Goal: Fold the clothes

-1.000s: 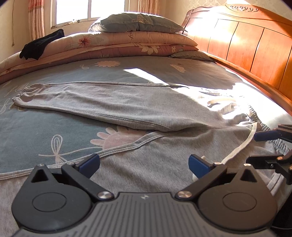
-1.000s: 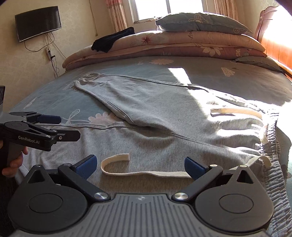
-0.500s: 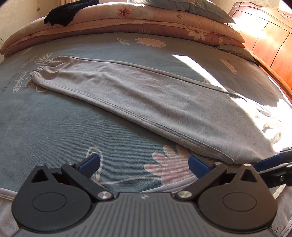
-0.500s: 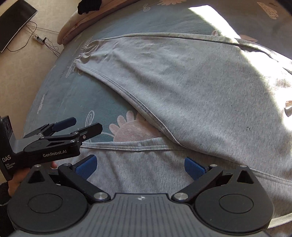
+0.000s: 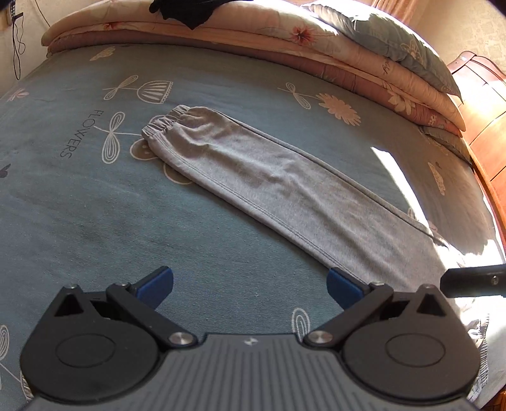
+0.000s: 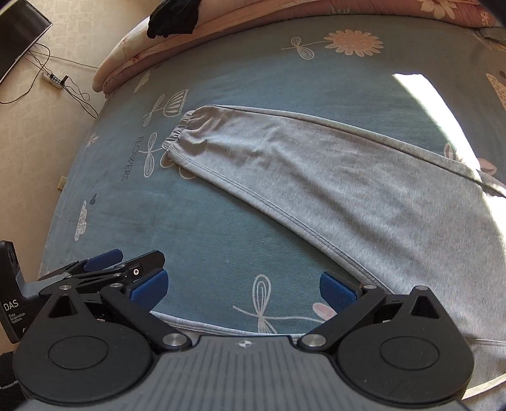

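A: The left hand-held gripper has its blue pads spread wide, nothing between them, above bare bedsheet. The right hand-held gripper is just as wide apart and empty.

B: And the grey trousers?

A: One leg lies flat across the middle of the bed, its long axis running diagonally. The gathered elastic cuff points toward the far left corner; the wider part runs to the near right edge, under the sunlit patch.

B: Fabric?

A: Soft grey jersey, stitched side seam, slightly creased. The sheet is dusty blue, printed with pale flowers and the word "FLOWERS".

B: The room?

A: Folded floral quilts and a pillow line the far edge, a black garment on top; a wooden headboard stands at right.
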A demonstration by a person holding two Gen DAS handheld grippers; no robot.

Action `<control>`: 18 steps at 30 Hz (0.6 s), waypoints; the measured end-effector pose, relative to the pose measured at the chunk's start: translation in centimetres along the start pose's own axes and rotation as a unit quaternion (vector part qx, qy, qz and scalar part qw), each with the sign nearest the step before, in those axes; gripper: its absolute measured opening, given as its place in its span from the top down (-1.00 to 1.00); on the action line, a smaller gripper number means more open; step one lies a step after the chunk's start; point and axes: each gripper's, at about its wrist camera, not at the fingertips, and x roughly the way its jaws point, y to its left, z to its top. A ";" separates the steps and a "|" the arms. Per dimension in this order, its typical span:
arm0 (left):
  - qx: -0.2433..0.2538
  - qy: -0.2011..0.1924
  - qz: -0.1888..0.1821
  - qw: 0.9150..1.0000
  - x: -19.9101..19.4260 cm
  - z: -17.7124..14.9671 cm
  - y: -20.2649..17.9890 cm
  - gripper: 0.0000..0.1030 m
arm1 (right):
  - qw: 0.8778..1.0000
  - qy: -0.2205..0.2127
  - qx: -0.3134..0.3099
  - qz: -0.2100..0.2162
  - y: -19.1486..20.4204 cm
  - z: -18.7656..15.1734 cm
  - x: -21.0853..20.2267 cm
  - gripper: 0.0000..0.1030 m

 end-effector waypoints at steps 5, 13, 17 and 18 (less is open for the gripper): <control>0.026 0.027 0.023 0.999 1.5 0.7 3.4 -0.99 | 0.998 -0.043 0.002 -0.042 0.1 1.9 2.5 -1.00; -0.033 0.061 0.049 0.996 3.8 -0.2 5.9 -0.99 | 0.996 -0.071 -0.005 -0.060 -4.2 4.2 10.0 -1.00; -0.037 0.062 0.064 0.995 5.0 -0.7 5.7 -0.99 | 0.995 -0.077 -0.011 -0.062 -6.3 4.6 13.9 -1.00; -0.034 0.060 0.071 0.995 5.3 -0.7 5.5 -0.99 | 0.995 -0.078 -0.009 -0.060 -6.7 4.6 14.5 -1.00</control>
